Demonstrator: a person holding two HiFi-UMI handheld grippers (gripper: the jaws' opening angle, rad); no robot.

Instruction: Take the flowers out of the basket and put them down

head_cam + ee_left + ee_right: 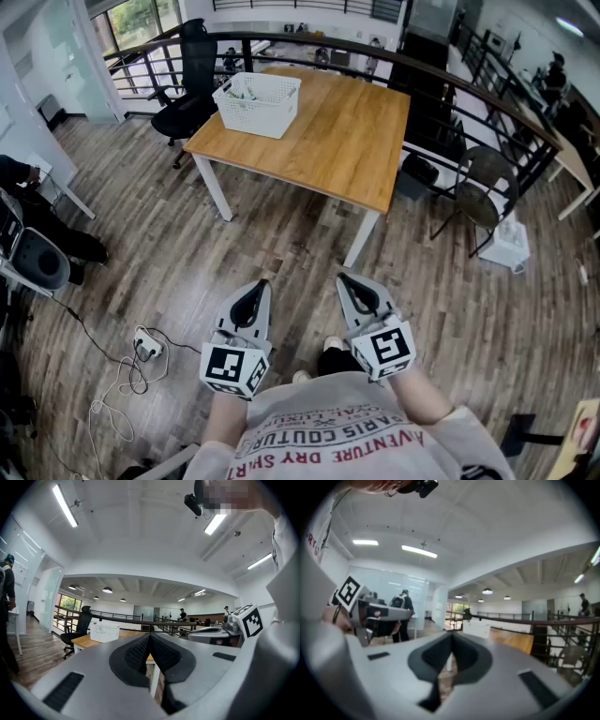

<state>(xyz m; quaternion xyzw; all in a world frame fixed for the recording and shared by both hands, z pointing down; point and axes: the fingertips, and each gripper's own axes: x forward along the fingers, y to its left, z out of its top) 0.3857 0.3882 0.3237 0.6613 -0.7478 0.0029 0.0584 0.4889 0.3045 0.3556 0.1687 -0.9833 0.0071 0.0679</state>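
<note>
Holding both tools low in front of my chest, I stand on the wood floor (281,246), well back from the bench (347,141). At 8 o'clock of my left gripper (260,286), a white power strip (147,349) lies on the floor with its cable. The left gripper points level toward 12 o'clock. Its fingers (136,652) are pressed together with nothing between them. Far off at 12 o'clock from it, the white basket (270,118) sits on the bench, at about 10 o'clock of the benchtop. A black office chair (192,89) stands just past the bench edge at the basket's 9 o'clock. The flowers (246,90) are inside the basket, showing only as a pale green patch. My right gripper (345,279) is beside the left one and apart from it, tipped slightly down toward 12 o'clock. Its fingers (465,654) are closed too, and empty. At 2 o'clock of it, a dark round-backed chair (487,187) stands on the floor beyond the bench.
</note>
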